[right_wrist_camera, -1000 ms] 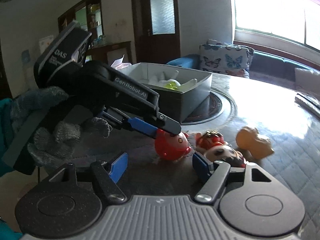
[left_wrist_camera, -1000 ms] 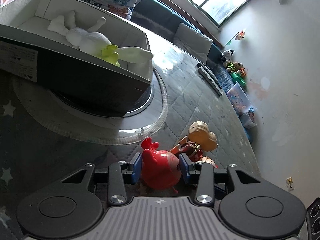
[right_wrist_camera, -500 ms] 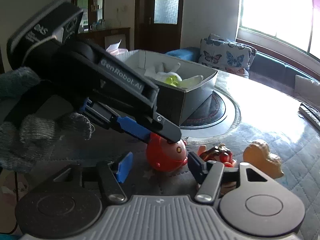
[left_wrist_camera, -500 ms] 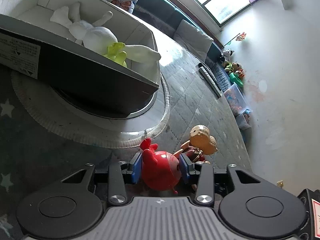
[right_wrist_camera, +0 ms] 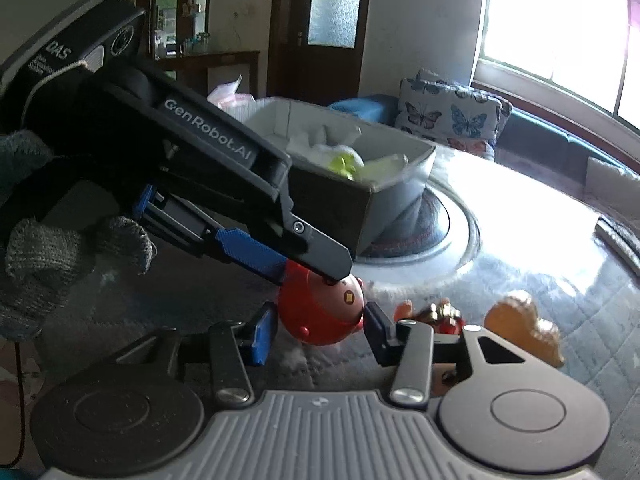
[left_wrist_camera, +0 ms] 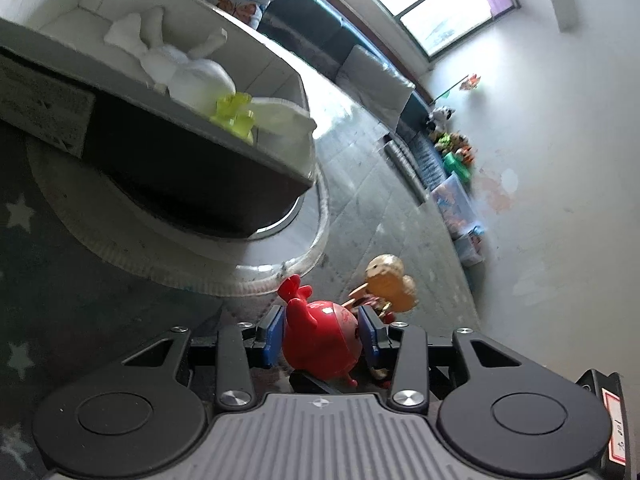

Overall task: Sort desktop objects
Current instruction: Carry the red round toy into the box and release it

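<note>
My left gripper [left_wrist_camera: 322, 336] is shut on a round red toy figure [left_wrist_camera: 320, 344] and holds it above the table. In the right wrist view the same red toy [right_wrist_camera: 320, 312] hangs under the left gripper's blue-padded fingers [right_wrist_camera: 248, 250]. My right gripper [right_wrist_camera: 318, 338] is open, its jaws on either side of the red toy without touching it. A grey cardboard box [left_wrist_camera: 168, 168] holds a white plush toy [left_wrist_camera: 188, 76] with a yellow-green piece [left_wrist_camera: 234, 114]. The box also shows in the right wrist view [right_wrist_camera: 396, 200].
An orange-tan figure [left_wrist_camera: 390, 280] and a small red-brown figure [right_wrist_camera: 440, 316] lie on the quilted table cover. The box stands on a round turntable [left_wrist_camera: 280, 248]. A sofa with butterfly cushions [right_wrist_camera: 452, 116] is behind. Remote controls [left_wrist_camera: 400, 164] lie farther back.
My left gripper has lifted the red toy and carried it closer to the box. My right gripper has moved in around the red toy and away from the other figures.
</note>
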Motion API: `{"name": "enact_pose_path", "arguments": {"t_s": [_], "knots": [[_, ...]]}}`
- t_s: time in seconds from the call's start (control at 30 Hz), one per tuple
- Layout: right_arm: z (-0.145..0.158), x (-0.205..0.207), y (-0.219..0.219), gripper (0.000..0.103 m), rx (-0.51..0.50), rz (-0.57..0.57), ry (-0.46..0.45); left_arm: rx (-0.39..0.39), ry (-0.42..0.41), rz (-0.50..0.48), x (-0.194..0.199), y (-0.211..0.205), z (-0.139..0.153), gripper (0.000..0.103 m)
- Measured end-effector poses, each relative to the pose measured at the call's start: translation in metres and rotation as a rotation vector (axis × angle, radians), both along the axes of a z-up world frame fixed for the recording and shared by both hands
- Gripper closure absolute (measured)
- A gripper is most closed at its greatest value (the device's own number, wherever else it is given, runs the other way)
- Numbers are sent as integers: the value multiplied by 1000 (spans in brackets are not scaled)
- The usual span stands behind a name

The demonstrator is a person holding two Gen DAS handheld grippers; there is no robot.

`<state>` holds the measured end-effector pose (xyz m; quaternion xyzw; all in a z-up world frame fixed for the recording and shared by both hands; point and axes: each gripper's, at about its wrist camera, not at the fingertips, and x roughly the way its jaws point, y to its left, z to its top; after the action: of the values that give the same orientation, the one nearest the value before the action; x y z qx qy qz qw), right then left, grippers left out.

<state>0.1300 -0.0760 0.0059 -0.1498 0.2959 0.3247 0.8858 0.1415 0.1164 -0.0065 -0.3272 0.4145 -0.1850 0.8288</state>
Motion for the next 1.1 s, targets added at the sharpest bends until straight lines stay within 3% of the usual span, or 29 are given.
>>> {"name": "enact_pose_path", "arguments": {"t_s": [0.23, 0.5, 0.8, 1.1], "knots": [[33, 10, 23, 56, 33, 60, -90, 16, -108, 73, -1, 28, 42, 61], [62, 67, 74, 56, 75, 146, -131, 40, -170, 184, 36, 79, 75, 61], [43, 153, 134, 56, 84, 183, -2, 45, -72, 262, 101, 135, 51, 61], [9, 201, 170, 56, 32, 190, 157, 44, 33, 302, 140, 169, 13, 62]]}}
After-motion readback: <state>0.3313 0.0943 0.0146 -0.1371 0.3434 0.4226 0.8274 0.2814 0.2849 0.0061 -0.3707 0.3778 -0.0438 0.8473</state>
